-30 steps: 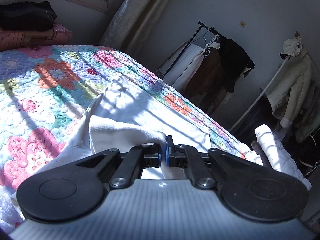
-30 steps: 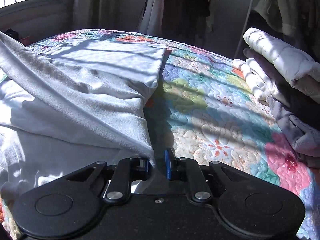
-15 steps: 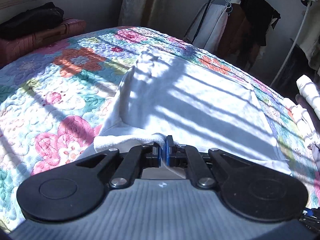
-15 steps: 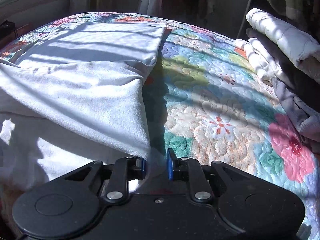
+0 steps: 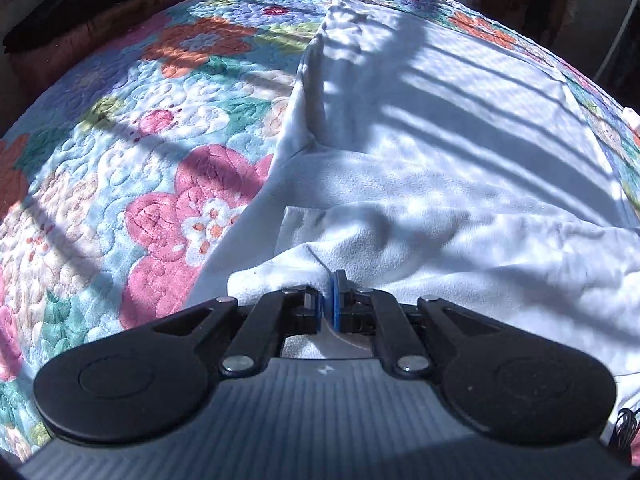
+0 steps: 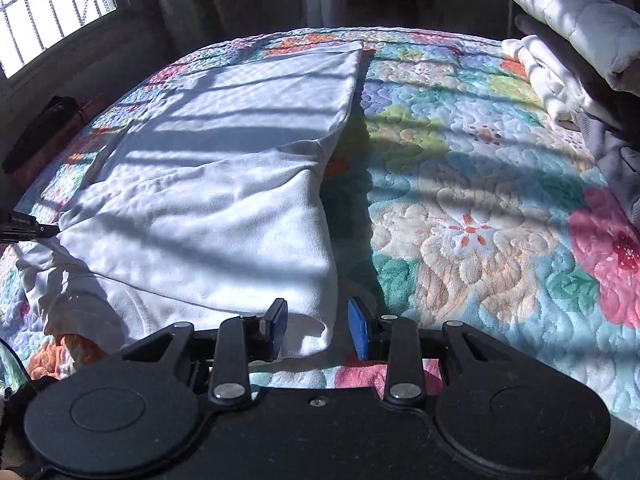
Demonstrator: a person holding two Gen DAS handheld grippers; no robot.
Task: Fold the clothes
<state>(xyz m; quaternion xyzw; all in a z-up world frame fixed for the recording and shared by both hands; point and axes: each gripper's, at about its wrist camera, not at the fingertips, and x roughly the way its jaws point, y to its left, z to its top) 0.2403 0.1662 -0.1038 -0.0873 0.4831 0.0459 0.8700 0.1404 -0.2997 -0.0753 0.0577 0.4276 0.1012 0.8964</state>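
A white fleece garment (image 5: 440,152) lies spread on a floral quilted bed (image 5: 120,168), its near part folded back over the rest. My left gripper (image 5: 327,300) is shut on a bunched edge of the garment, low over the bed. In the right wrist view the same garment (image 6: 224,184) fills the left half. My right gripper (image 6: 318,330) is open, its blue pads either side of the garment's near corner, which rests on the quilt (image 6: 460,220). The left gripper's tip (image 6: 28,230) shows at the far left edge, holding the opposite corner.
A stack of folded pale clothes (image 6: 576,48) sits at the right of the bed. A dark bag on a reddish case (image 5: 80,12) stands beyond the bed's left side. A barred window (image 6: 52,8) is at the back left.
Both grippers came down toward the bed, laying the garment's near part over the rest. My right gripper opened and released the corner. My left gripper still grips.
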